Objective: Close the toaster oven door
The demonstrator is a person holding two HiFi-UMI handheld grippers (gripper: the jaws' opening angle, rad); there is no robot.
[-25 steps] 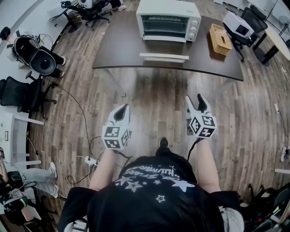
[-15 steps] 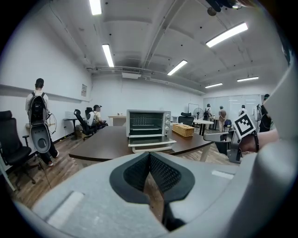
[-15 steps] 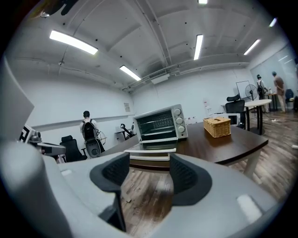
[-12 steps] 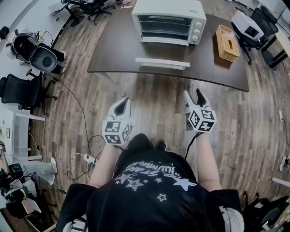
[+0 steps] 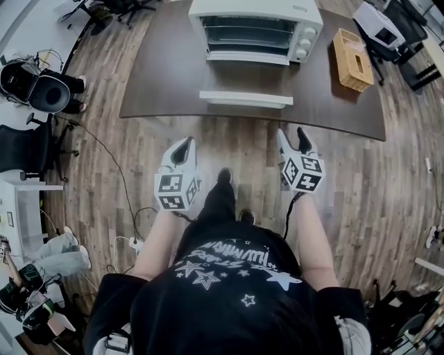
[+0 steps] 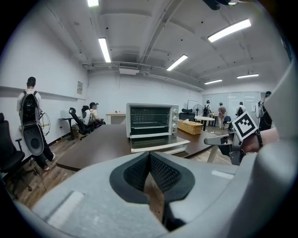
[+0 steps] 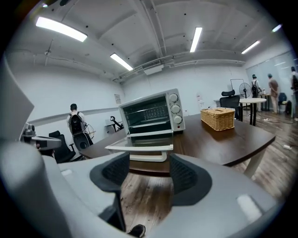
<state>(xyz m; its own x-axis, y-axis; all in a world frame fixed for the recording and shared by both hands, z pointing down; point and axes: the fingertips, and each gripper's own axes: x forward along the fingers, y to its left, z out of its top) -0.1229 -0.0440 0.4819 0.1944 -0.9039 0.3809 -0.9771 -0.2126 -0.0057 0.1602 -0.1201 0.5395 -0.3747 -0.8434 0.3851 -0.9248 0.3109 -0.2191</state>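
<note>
Black T-shirt [image 5: 236,305], white stars [image 5: 207,279], illegible lettering [image 5: 232,258]; shoes [image 5: 223,175] seemingly black

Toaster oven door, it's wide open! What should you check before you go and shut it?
1. Door of the toaster oven shut: not ok, it lies open and flat.
2. Claws close enough: not ok, the left claw and right claw are both over the floor, short of the table.
3. Right claw ready: ok, open and empty.
4. Left claw ready: ok, shut with nothing in it, probably fine for pushing.
5. Way clear: ok, nothing lies on the door, and the basket stands off to the side.
6. Nothing poking out of the oven: ok, only racks show inside.
</note>
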